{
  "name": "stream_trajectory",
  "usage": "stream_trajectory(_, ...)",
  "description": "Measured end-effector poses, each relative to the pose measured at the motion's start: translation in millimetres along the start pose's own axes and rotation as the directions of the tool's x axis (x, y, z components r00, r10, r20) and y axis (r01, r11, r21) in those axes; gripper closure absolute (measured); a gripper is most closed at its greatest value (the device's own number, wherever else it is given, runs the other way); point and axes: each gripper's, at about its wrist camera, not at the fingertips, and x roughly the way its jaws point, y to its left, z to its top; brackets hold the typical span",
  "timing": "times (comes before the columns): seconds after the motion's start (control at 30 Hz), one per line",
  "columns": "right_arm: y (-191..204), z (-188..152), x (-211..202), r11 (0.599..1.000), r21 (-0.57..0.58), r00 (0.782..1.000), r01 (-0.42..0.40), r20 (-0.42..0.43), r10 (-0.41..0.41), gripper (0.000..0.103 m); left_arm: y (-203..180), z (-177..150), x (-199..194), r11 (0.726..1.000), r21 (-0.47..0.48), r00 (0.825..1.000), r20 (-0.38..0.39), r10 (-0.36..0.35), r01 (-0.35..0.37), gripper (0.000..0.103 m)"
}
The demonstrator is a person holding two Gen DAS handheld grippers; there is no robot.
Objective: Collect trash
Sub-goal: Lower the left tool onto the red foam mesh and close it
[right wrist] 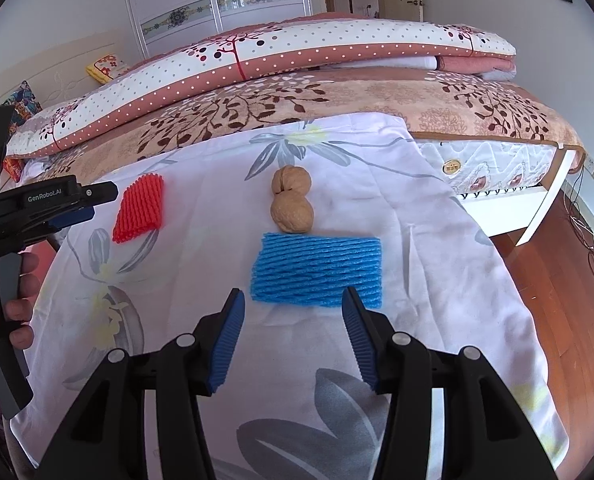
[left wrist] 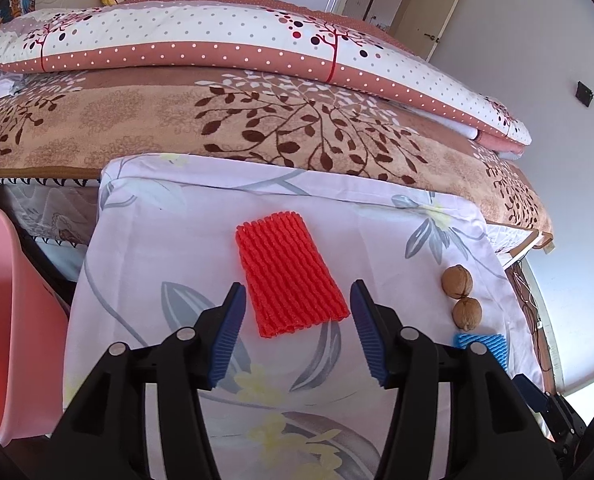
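Note:
A red foam net sleeve (left wrist: 291, 274) lies flat on the floral white cloth (left wrist: 169, 256). My left gripper (left wrist: 297, 294) hovers over its near end, open, with blue pads on either side and not touching it. Two walnuts (left wrist: 461, 296) sit to the right, a blue foam net (left wrist: 483, 344) below them. In the right wrist view the blue foam net (right wrist: 317, 270) lies just ahead of my right gripper (right wrist: 293, 300), which is open and empty. The walnuts (right wrist: 292, 199) touch the net's far edge. The red sleeve (right wrist: 141, 208) lies at the left, beside the left gripper held by a hand (right wrist: 21, 280).
A pink plastic bin (left wrist: 13, 320) stands at the left of the cloth. Behind the cloth is a bed (left wrist: 257, 120) with a brown leaf blanket and a dotted quilt. Wooden floor (right wrist: 569, 280) with cables lies to the right, a wardrobe (right wrist: 225, 4) at the back.

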Motion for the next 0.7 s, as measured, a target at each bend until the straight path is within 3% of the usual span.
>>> stream_trajectory(0.13, -14, 2, -1, 0.999, 0.044, 1.0, 0.01, 0.005, -0.01, 0.045, 0, 1, 5, 1.0, 0.002, 1.0, -0.01, 0.007, -0.007, 0.049)
stream_trajectory(0.27, -24, 4, 0, 0.997, 0.068, 1.0, 0.023, 0.002, -0.024, 0.045, -6, 3, 18, 0.999, 0.034, 0.999, -0.016, 0.035, -0.035, 0.049)
stream_trajectory(0.37, -28, 5, 2, 0.997, 0.077, 1.0, 0.024, -0.004, -0.024, 0.045, -9, 4, 28, 0.994, 0.057, 0.995, -0.013, 0.096, -0.095, 0.049)
stream_trajectory(0.53, -30, 7, 6, 0.997, 0.074, 0.999, 0.033, -0.006, -0.032, 0.045, -2, -2, 46, 0.992, 0.023, 0.989, -0.074, 0.125, -0.123, 0.049)
stream_trajectory(0.7, -38, 8, 9, 0.994, 0.092, 0.999, 0.049, -0.011, -0.048, 0.045, -6, -7, 47, 0.988, 0.049, 0.986, -0.068, 0.15, -0.146, 0.049)
